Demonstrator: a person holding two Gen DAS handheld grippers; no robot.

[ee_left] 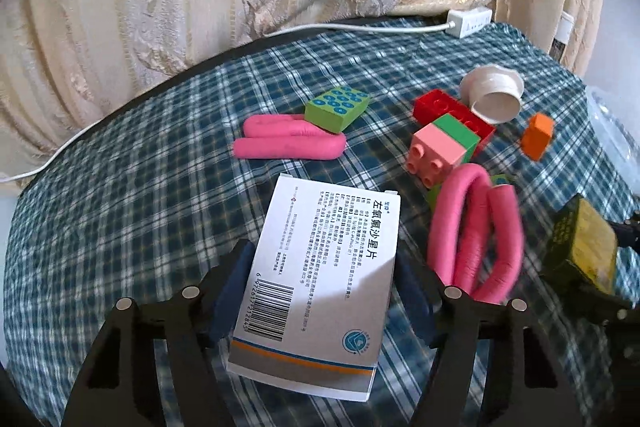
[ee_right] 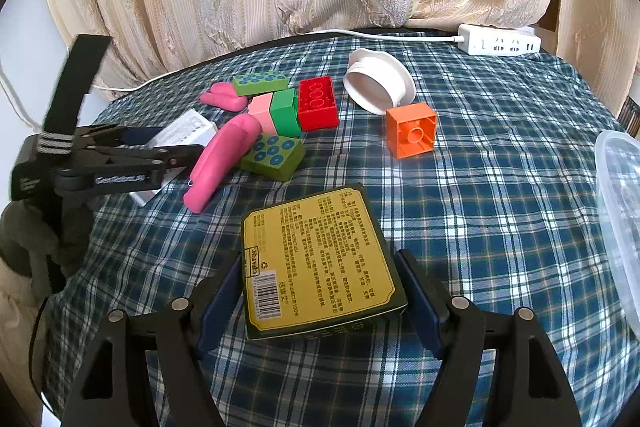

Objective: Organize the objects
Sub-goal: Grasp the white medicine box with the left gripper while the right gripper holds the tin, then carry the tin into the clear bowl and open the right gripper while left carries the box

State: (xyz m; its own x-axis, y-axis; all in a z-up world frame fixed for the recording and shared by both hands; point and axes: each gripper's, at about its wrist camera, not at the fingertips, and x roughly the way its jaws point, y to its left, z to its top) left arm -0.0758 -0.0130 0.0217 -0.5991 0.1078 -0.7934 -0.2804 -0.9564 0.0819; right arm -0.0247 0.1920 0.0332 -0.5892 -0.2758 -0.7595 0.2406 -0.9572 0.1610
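Observation:
My left gripper (ee_left: 324,279) is shut on a white medicine box (ee_left: 320,279) with a barcode, held over the plaid cloth. My right gripper (ee_right: 320,279) is shut on a yellow and dark green box (ee_right: 316,259). That box also shows at the right edge of the left wrist view (ee_left: 584,247). The left gripper with its white box (ee_right: 188,131) shows at the left of the right wrist view. Toy bricks lie ahead: a red brick (ee_right: 318,103), a pink and green brick (ee_right: 276,111), an orange brick (ee_right: 412,129) and green dotted blocks (ee_right: 274,155).
Pink foam rollers (ee_left: 476,231) lie beside the white box, another pair (ee_left: 288,139) farther off. A white cup (ee_right: 376,83) lies on its side. A clear plastic container (ee_right: 620,211) stands at the right. A white power strip (ee_right: 500,43) lies by the curtain.

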